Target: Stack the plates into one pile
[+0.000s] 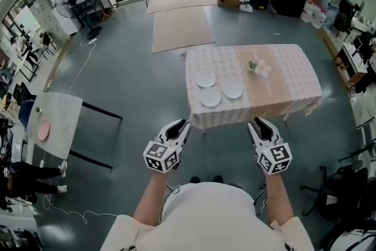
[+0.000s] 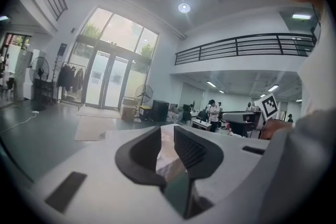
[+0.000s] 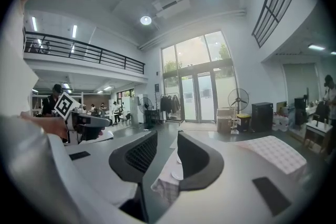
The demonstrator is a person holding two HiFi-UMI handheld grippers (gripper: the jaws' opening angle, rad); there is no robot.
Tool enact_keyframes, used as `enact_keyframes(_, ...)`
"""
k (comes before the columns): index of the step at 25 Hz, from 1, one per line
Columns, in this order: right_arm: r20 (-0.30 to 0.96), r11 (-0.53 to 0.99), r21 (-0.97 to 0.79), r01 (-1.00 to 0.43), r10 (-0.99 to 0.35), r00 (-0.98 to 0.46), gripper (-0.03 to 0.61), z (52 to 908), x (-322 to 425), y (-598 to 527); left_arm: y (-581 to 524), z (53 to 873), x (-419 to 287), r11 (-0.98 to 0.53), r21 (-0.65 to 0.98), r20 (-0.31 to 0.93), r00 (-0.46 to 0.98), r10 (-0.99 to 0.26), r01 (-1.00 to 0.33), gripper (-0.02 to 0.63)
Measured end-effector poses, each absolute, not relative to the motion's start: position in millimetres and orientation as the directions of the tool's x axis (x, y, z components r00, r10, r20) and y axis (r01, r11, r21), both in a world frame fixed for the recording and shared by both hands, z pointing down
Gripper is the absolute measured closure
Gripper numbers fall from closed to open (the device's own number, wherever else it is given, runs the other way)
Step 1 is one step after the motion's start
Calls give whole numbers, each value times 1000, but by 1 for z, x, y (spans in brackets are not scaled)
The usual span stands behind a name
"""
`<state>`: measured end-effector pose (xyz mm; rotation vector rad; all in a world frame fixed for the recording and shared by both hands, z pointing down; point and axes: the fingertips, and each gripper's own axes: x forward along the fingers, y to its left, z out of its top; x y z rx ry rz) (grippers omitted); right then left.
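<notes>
Three white plates are lying singly, not yet piled, on the checked-cloth tabletop, all on the person's left of the small plant sprig and nearer the front edge than it: the farthest plate, the nearest plate and the third plate, which is sitting closest to the sprig; they are lying close together, and whether any rims are touching is too small to tell. The left tongs and the right tongs are hanging well short of the sprig, off the tabletop's near edge; each gripper view is showing its jaws spread with a clear gap and nothing between them. The plates are looking like glazed ceramic or a hard plastic, so they are probably going to handle as stiff, smooth and slippery, light enough for one pair of tongs, and liable to chip or crack if dropped or knocked onto one another. The best hold is likely the raised rim, one jaw above and one slid beneath, on the side facing the person; the soft cloth may be bunching under the lower jaw. No brand, label or readable writing is showing on the plates or cloth; the marker cubes are carrying only black-and-white square patterns.
</notes>
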<state>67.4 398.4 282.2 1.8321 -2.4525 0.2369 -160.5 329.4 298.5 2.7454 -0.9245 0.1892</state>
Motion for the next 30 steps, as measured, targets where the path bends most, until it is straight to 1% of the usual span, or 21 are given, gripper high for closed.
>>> enact_keyframes(21,194,346,-136,-928,-910,-367,454,312,89,403,349,310,-127,-757,203,219,782,-583,-621,531)
enact_keyframes(30,222,336,-159,-928,-904,-366,454,325,92,377,320,325,-126,-766,216,253,793,-555,-605,532)
